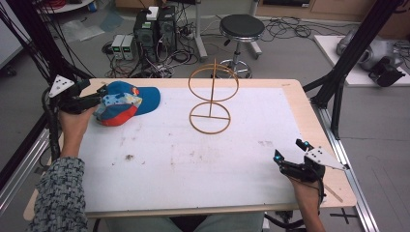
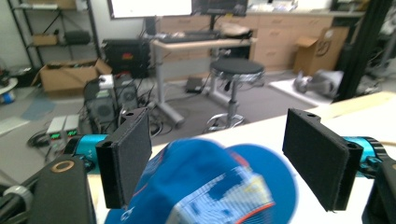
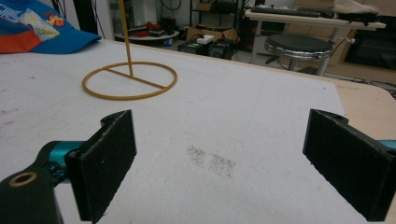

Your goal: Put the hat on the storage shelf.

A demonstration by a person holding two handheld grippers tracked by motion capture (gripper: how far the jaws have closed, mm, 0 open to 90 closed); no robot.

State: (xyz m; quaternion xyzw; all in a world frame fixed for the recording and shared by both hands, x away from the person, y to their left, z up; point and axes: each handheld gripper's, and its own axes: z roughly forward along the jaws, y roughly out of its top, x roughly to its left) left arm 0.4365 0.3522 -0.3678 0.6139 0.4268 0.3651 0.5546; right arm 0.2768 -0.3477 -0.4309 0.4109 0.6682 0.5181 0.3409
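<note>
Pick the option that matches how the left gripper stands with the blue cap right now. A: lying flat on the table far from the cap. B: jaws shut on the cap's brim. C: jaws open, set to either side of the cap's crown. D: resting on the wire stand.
C: in the left gripper view the left gripper has its jaws spread wide, with the blue cap between them, not yet clamped.

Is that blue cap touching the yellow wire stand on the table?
Apart. The high view shows bare white table between the cap's brim and the wire stand's base ring; the right gripper view shows the same gap.
</note>
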